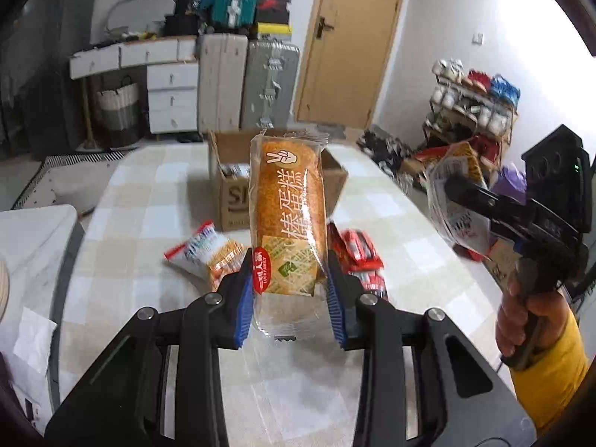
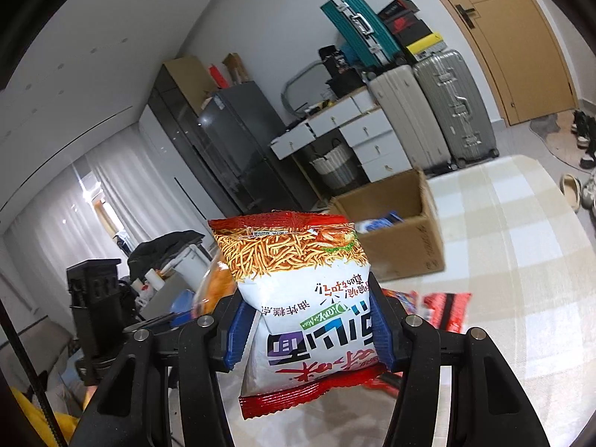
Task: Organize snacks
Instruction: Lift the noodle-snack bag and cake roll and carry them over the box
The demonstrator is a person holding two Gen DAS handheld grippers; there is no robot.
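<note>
My left gripper [image 1: 289, 279] is shut on a wrapped orange cake bar [image 1: 287, 201], held upright above the table in front of the open cardboard box [image 1: 232, 197]. My right gripper [image 2: 305, 320] is shut on a white and red bag of fried noodle snack [image 2: 298, 298], held above the table; the same bag [image 1: 452, 193] shows in the left wrist view at the right, in the right gripper. The box [image 2: 402, 231] holds some packets. Another noodle snack bag [image 1: 208, 253] and red packets [image 1: 359, 257] lie on the table.
The table has a pale checked cloth [image 1: 156, 260]. Red packets [image 2: 445, 309] lie behind the right gripper. Suitcases [image 1: 249, 82], white drawers [image 1: 173, 97], a door [image 1: 354, 37] and a cluttered shoe rack [image 1: 473, 104] stand beyond the table.
</note>
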